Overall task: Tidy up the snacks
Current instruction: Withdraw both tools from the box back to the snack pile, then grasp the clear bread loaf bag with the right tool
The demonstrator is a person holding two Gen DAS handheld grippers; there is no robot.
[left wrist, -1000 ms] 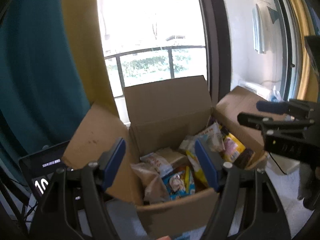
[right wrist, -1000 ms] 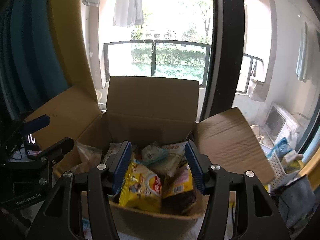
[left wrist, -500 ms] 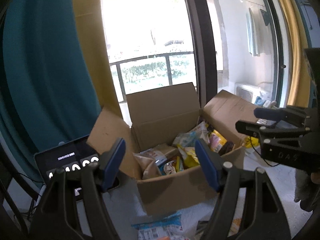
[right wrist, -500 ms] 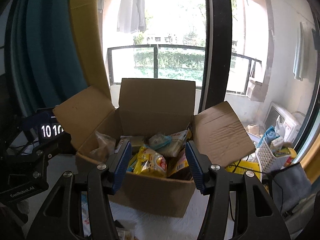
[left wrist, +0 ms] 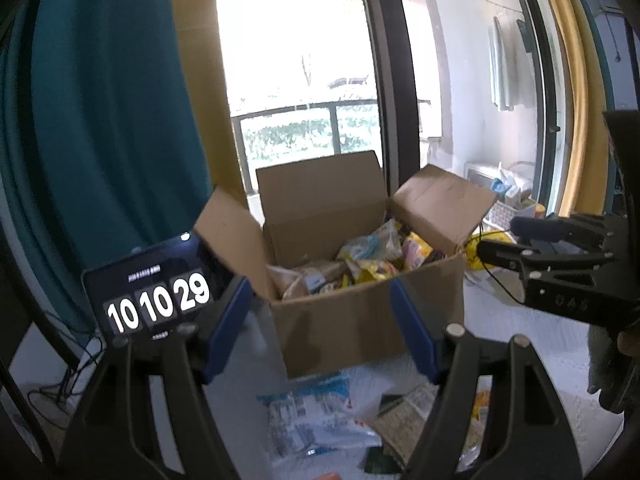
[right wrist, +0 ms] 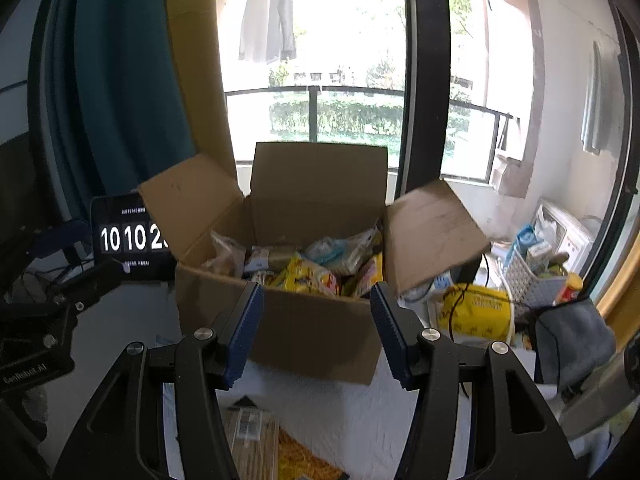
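I have both claws spread with nothing between the pads. My left claw [left wrist: 322,328] and my right claw [right wrist: 316,332] each face the open cardboard box [right wrist: 304,324], which stands on the white surface [right wrist: 352,412] in front of the window. The box's flaps are folded outward and it is filled with snack packets [right wrist: 310,276], a yellow one near the front. More packets [left wrist: 320,412] lie flat on the surface just before the box, below my left claw. A tablet showing clock digits [left wrist: 156,300] stands to the box's left. A white basket [right wrist: 528,276] sits off to the right.
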